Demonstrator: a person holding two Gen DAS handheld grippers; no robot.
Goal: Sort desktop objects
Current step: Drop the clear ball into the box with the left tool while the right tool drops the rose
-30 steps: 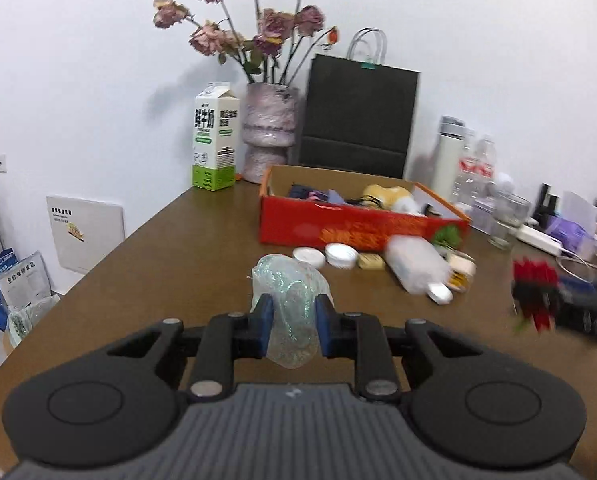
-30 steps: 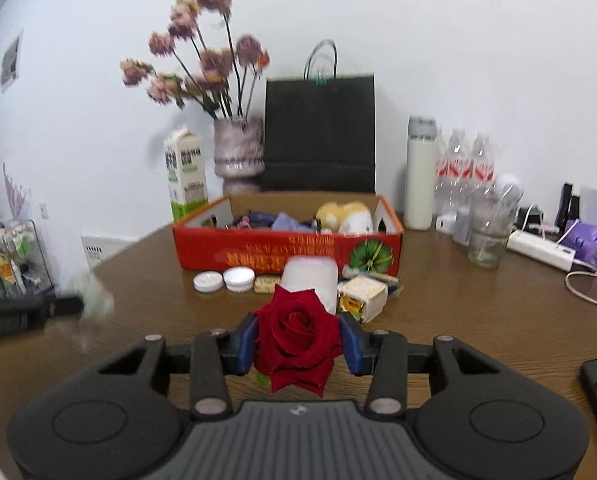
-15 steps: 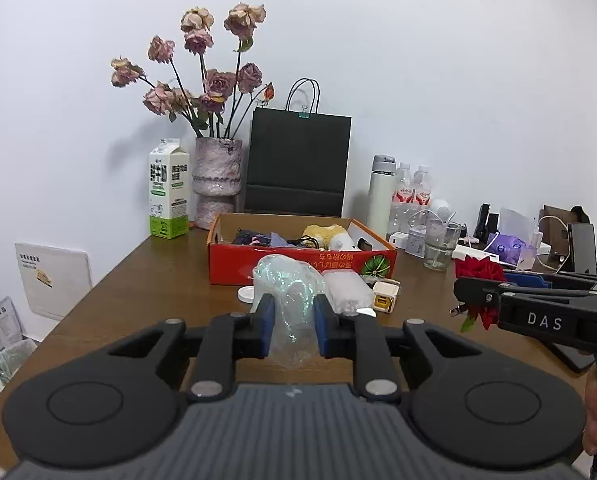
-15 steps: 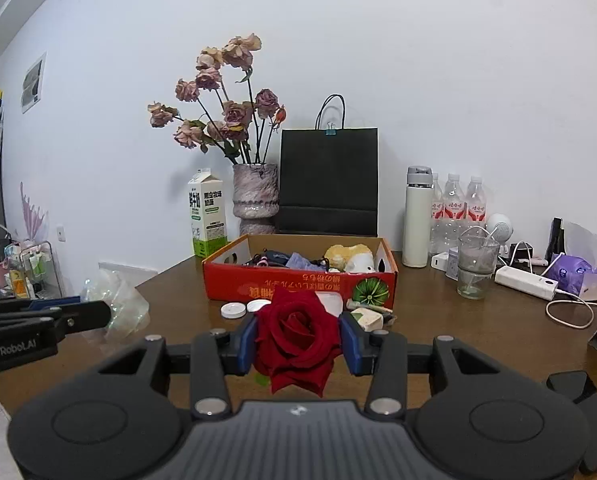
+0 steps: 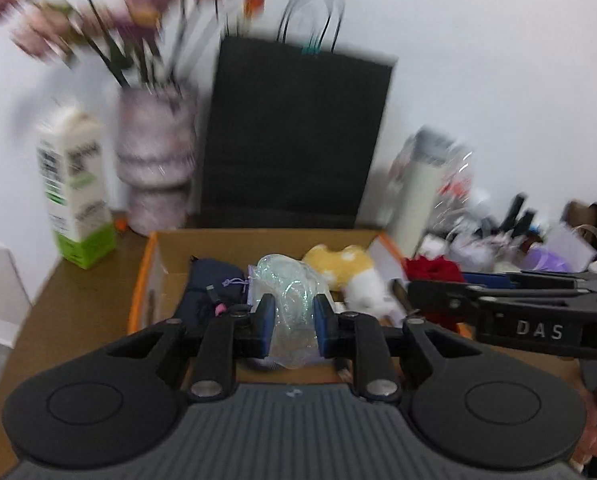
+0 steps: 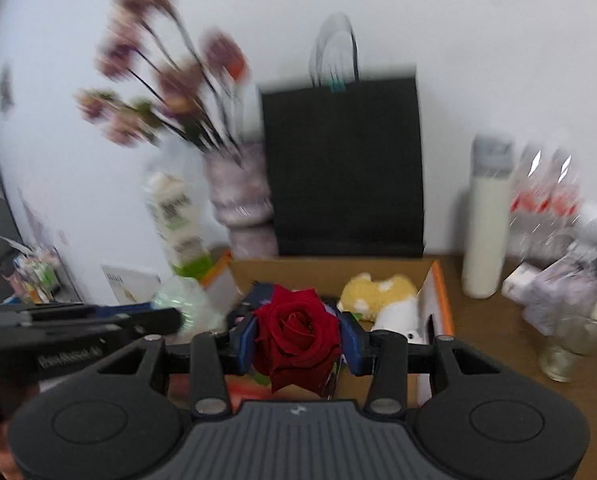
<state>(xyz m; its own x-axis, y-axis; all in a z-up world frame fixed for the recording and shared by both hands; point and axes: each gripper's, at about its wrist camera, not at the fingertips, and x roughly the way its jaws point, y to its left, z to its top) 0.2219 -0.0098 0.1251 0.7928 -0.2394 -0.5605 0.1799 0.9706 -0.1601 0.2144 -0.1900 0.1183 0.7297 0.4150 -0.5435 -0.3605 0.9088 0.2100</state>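
Observation:
My left gripper [image 5: 291, 330] is shut on a crumpled clear plastic bag [image 5: 288, 292] and holds it over the open cardboard box [image 5: 258, 240]. My right gripper [image 6: 298, 338] is shut on a red rose [image 6: 296, 330], also over the box [image 6: 434, 276]. The rose shows at the right in the left wrist view [image 5: 432, 270]. The bag shows at the left in the right wrist view [image 6: 186, 304]. In the box lie a yellow and white plush toy [image 5: 350, 270] and a dark blue pouch [image 5: 208, 284]. Both views are blurred.
Behind the box stand a black paper bag [image 5: 294, 140], a vase with dried roses [image 5: 154, 160], a milk carton [image 5: 76, 196] and a white thermos [image 6: 484, 224]. Water bottles [image 6: 538, 200], a glass [image 6: 566, 346] and small clutter crowd the right of the brown table [image 6: 510, 332].
Both grippers have moved forward, from in front of the box to over its opening, still holding the bag and the rose. The two grippers are now closer together.

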